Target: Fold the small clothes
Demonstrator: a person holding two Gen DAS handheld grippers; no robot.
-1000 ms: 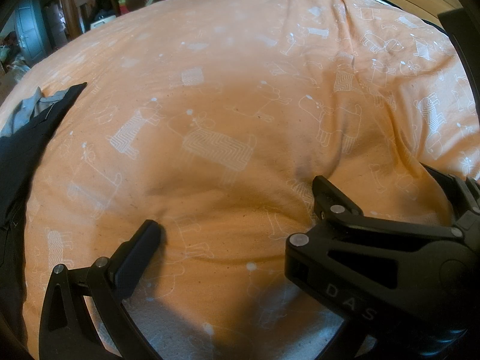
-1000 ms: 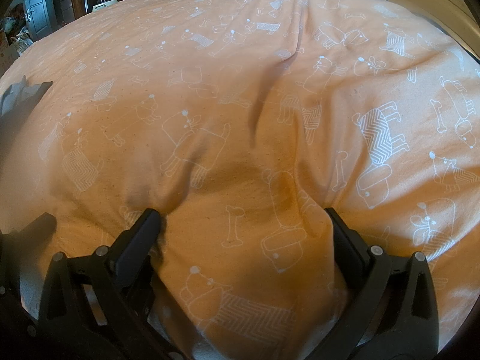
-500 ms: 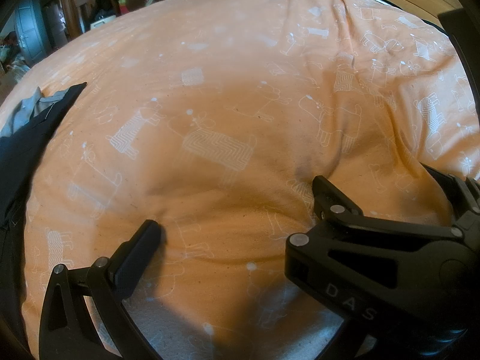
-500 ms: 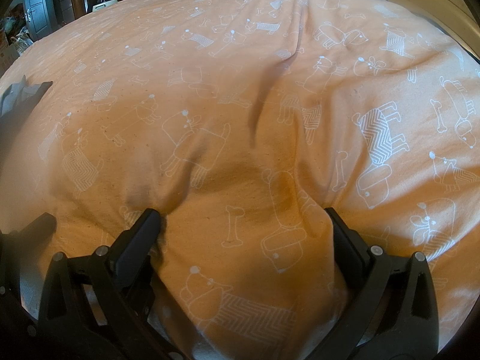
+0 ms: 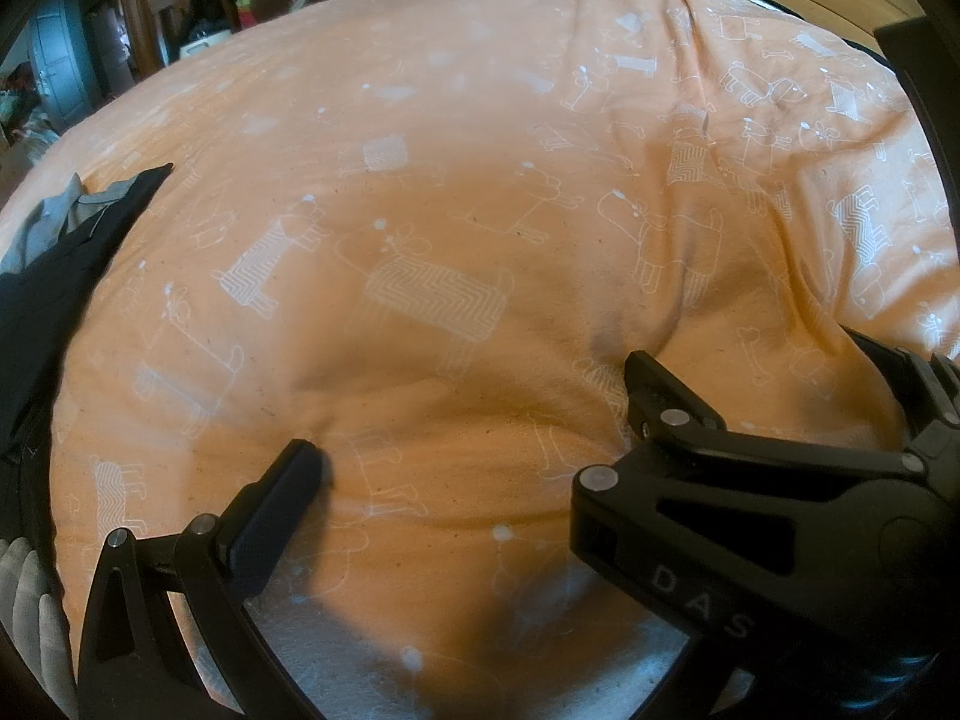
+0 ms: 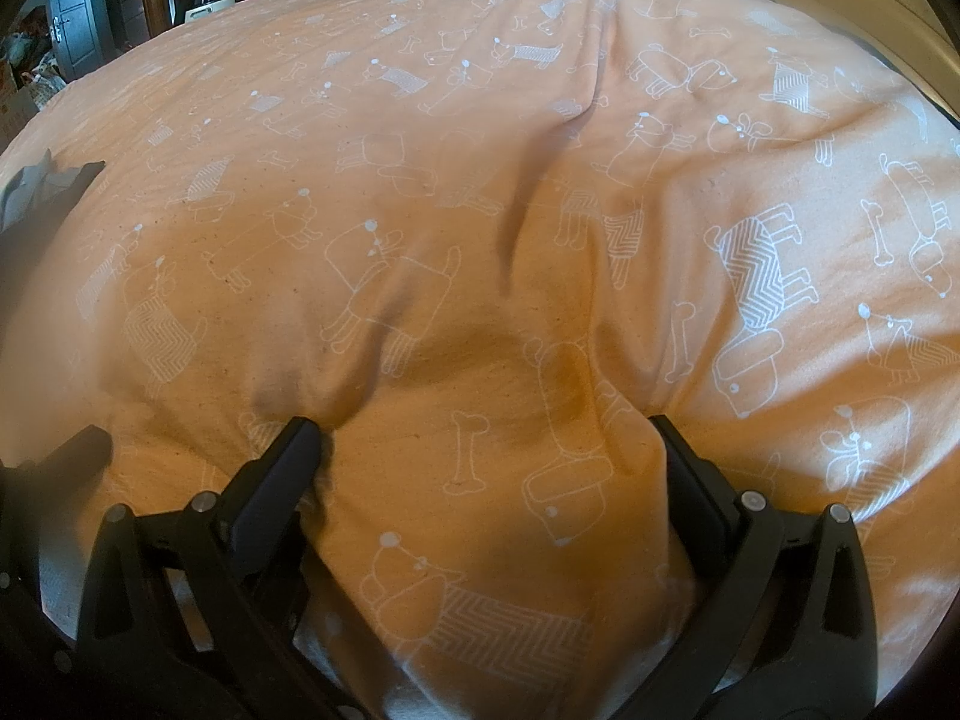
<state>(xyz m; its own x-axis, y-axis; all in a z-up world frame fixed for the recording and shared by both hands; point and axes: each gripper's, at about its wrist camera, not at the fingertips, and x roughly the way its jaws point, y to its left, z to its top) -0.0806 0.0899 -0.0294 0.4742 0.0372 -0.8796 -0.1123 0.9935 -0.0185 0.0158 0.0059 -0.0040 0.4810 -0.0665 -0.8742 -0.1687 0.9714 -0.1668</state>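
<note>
Nothing has shifted on the bed [image 5: 456, 138] over the past second: your left tool [image 5: 474, 450] and right tool [image 6: 486, 438] sit exactly where they were, side by side at the near edge, tips pressed into the orange dog-print cover [image 6: 600, 192] and dimpling it. For the task, that means no fold has begun; you appear to be paused before reaching for the clothing.

The right tool is released, its two fingers spread wide with only the bedcover bulging between them. The left tool also reads as released and grasps nothing: its left finger [image 5: 288, 480] stands well out, though the other finger is hidden behind the body of the right tool, which crosses the left wrist view.

The piece to be folded, a dark garment [image 5: 54, 276] with a grey lining or collar showing at its far end, lies at the left edge of the bed, well apart from both tools. A pointed corner of it aims toward the middle of the bed. Its long axis seems to run along the bed's left side, from that far corner back toward you, but most of it is cut off by the frame, so its full shape and which end is which cannot be told
</note>
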